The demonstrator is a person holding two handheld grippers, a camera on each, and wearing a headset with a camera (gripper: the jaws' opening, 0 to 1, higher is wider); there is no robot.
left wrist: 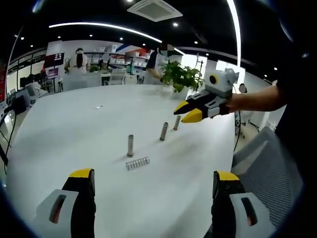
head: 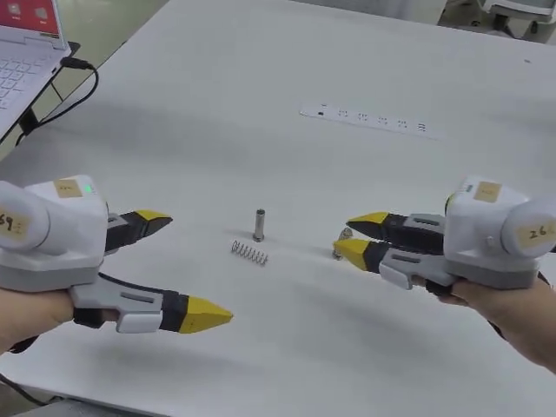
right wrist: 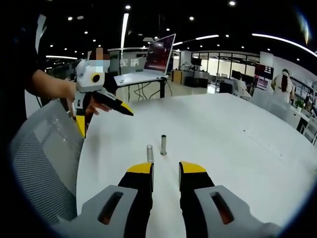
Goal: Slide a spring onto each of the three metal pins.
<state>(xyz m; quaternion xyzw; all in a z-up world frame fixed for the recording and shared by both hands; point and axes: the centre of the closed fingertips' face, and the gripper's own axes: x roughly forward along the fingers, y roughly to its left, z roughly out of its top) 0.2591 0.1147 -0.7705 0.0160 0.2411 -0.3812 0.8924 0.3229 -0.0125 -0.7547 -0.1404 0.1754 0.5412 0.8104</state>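
Steel pin [head: 259, 224], spring [head: 249, 253] at 7 o'clock, is flanked by wide-open left hand-held gripper [head: 187, 265] and narrowly parted right hand-held gripper [head: 354, 236].

Bright even ceiling light, soft shadows on the white table [head: 347, 61], fisheye-bent edges

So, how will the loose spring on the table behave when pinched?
The spring lies on its side, so a nudge will probably roll it across the smooth table. Its thin open coils suggest it is light and may squash or flick away if pinched hard.
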